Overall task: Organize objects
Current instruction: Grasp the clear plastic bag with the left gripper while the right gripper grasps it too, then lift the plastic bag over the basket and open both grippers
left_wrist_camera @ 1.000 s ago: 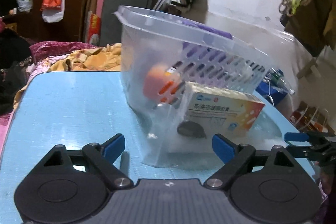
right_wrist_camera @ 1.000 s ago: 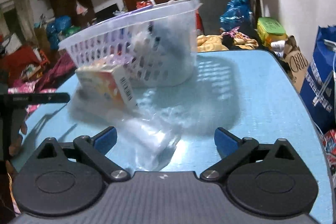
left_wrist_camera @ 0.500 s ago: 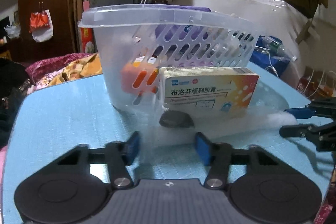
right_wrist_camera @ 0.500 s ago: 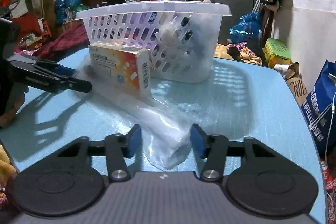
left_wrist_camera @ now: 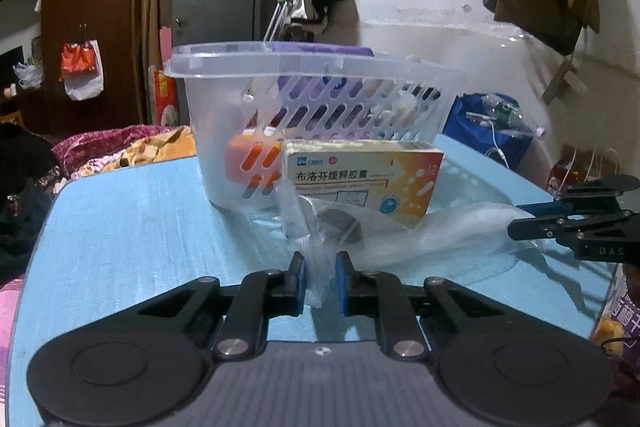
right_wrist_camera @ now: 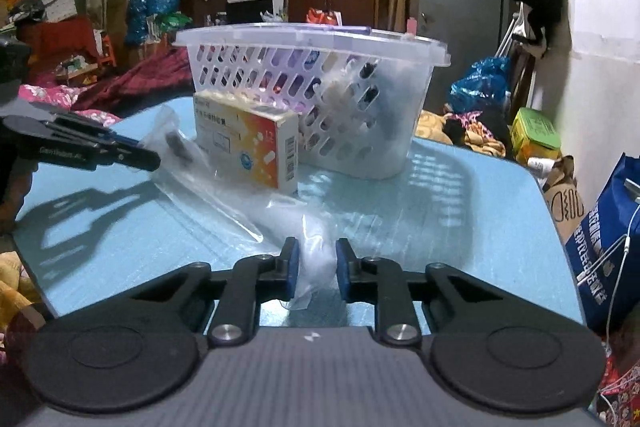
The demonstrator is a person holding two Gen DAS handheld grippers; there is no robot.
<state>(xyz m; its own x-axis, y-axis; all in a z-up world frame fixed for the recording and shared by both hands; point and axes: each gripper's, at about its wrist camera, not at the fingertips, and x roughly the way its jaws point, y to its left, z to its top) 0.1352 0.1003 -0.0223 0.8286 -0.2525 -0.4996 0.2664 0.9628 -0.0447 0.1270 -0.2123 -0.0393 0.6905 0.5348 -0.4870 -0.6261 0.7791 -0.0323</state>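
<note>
Clear plastic bag (left_wrist_camera: 400, 235) lies in front of the slotted basket (left_wrist_camera: 312, 107), one end pinched by the left claw (left_wrist_camera: 320, 281), the other by the right claw (right_wrist_camera: 313, 269). Both jaws have just been closing. Medicine box (left_wrist_camera: 360, 183) stands against the basket on the blue desk (left_wrist_camera: 140, 227).

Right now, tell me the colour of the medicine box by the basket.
The medicine box is white with an orange-yellow gradient; clearest in the left wrist view.
</note>
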